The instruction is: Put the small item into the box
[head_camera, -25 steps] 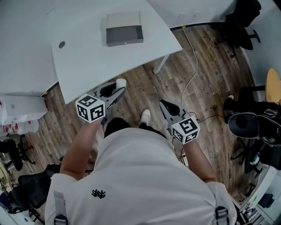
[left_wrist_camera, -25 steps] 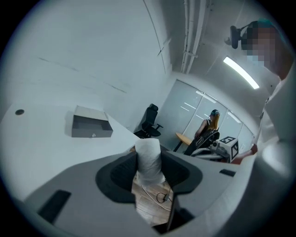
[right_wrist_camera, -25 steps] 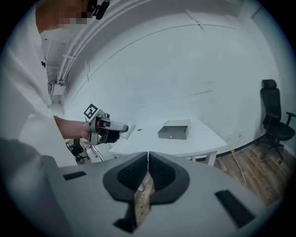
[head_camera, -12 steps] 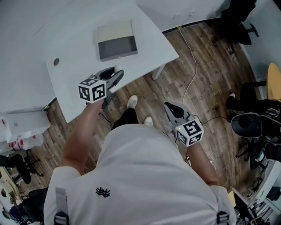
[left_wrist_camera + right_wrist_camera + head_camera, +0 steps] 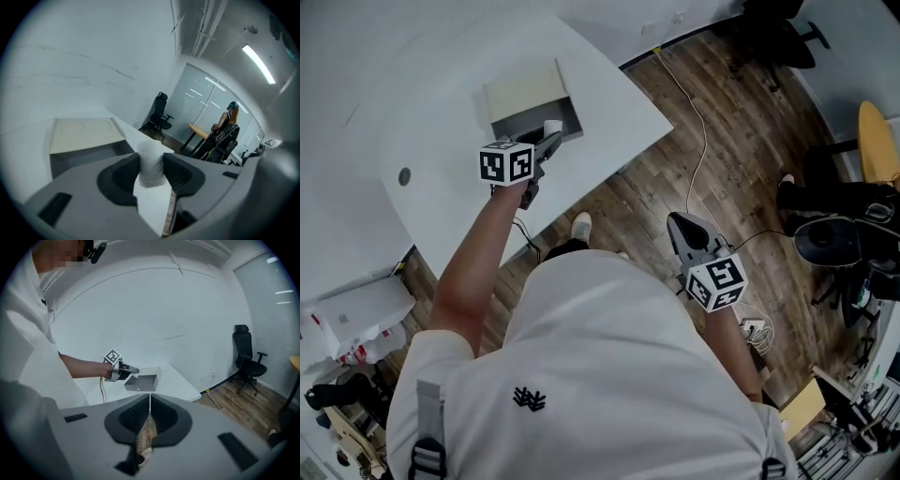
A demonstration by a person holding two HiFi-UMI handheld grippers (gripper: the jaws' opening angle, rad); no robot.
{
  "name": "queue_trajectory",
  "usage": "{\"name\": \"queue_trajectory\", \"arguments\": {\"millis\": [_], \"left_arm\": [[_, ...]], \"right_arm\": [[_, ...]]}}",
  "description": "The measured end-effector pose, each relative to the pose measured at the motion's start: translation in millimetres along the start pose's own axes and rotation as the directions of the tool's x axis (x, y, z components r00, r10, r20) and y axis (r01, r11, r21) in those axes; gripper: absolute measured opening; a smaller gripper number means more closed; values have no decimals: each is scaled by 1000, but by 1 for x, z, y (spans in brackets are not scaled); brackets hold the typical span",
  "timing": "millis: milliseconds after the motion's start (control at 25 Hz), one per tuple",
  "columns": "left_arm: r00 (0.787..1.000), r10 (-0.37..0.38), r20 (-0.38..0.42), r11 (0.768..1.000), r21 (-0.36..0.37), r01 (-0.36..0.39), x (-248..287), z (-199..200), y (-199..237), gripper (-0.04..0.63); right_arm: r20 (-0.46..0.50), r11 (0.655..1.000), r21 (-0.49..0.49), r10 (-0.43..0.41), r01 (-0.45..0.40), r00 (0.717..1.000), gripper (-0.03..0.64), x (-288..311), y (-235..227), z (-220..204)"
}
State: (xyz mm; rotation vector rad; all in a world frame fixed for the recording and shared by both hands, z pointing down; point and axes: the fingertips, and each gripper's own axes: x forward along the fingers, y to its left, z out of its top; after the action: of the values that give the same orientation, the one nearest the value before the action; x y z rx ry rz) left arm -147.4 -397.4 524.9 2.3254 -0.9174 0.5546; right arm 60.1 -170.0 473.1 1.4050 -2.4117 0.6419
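My left gripper (image 5: 549, 139) is shut on a small white soft item (image 5: 552, 126), held out over the white table (image 5: 441, 122). It hovers at the near edge of the open grey box (image 5: 533, 120), whose beige lid (image 5: 523, 88) lies folded back behind. In the left gripper view the white item (image 5: 150, 164) sits pinched between both pads, with the box (image 5: 84, 157) just ahead and to the left. My right gripper (image 5: 682, 225) hangs low over the wooden floor. Its jaws (image 5: 149, 417) are shut with nothing in them. From there the box (image 5: 142, 382) shows far ahead.
The table's curved front edge (image 5: 609, 159) runs just right of the box. A round grommet (image 5: 403, 176) sits in the tabletop at left. A cable (image 5: 698, 150) trails across the floor. Black office chairs (image 5: 825, 234) stand at right, and a person (image 5: 225, 126) stands far off.
My left gripper rose from beside the legs and moved forward over the table to the box, still holding the white item. The right gripper stayed low over the floor.
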Motion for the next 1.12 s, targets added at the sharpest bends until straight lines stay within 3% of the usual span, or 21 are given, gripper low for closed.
{"name": "queue_trajectory", "arguments": {"millis": [480,880,1120], "left_arm": [[980,-8,-199,999,-37,1,81,-19,58,169],[924,40,-381,999,-2,-44,116,-43,80,169],[899,37,-437,998,-22,-52,124,-54,82,172]], "right_arm": [[-17,984,89,-153,154,988,11,9,-1,-1],[-42,960,150,-231,235,972,11,1,3,-10],[-54,949,177,-256,262,965,11,-4,4,-12]]}}
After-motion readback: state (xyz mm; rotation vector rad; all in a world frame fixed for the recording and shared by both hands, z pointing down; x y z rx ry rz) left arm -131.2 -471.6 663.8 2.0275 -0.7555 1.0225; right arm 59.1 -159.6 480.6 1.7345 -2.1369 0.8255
